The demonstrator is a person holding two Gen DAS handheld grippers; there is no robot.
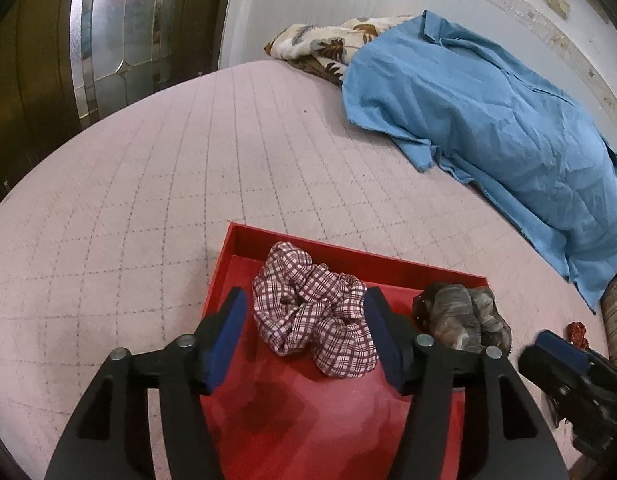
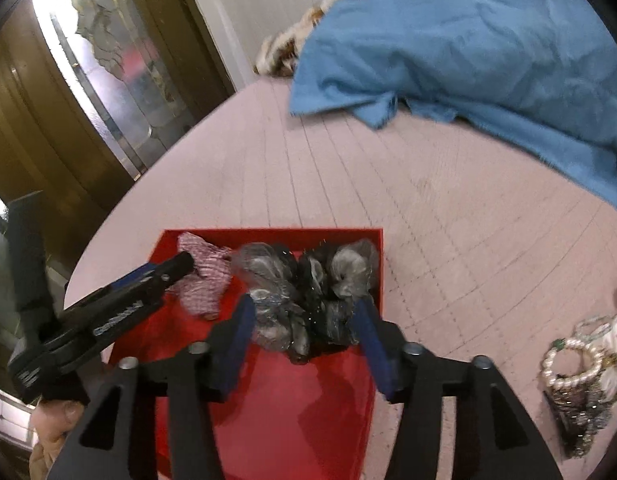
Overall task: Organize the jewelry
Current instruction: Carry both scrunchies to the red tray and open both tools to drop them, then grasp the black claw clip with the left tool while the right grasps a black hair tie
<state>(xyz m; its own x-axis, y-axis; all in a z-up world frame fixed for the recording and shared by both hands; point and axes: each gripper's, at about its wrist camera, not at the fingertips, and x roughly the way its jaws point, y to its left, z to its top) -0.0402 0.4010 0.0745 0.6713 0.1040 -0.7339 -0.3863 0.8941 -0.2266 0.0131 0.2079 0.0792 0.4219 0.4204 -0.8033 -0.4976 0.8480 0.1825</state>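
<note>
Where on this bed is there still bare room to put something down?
Bare: the pink quilt between the red tray and blue cloth, plus the tray's near floor. Crowded: its far end, with the checked scrunchie and grey scrunchie, and the jewelry pile.

Both wrist views close above shared red tray (image 1: 236, 240), angled downward.

A shallow red tray (image 1: 244, 240) lay open on the pink quilted bed. Inside, near its far wall, sat a plaid pink-and-maroon scrunchie (image 1: 314, 316), bunched and flat on the tray floor. Beside it, toward the far right corner, rested a grey and black shimmery scrunchie (image 2: 308, 296). Off the tray, well to the right, a heap of jewelry with a pearl bracelet (image 2: 572, 364) lay on the bed.
</note>
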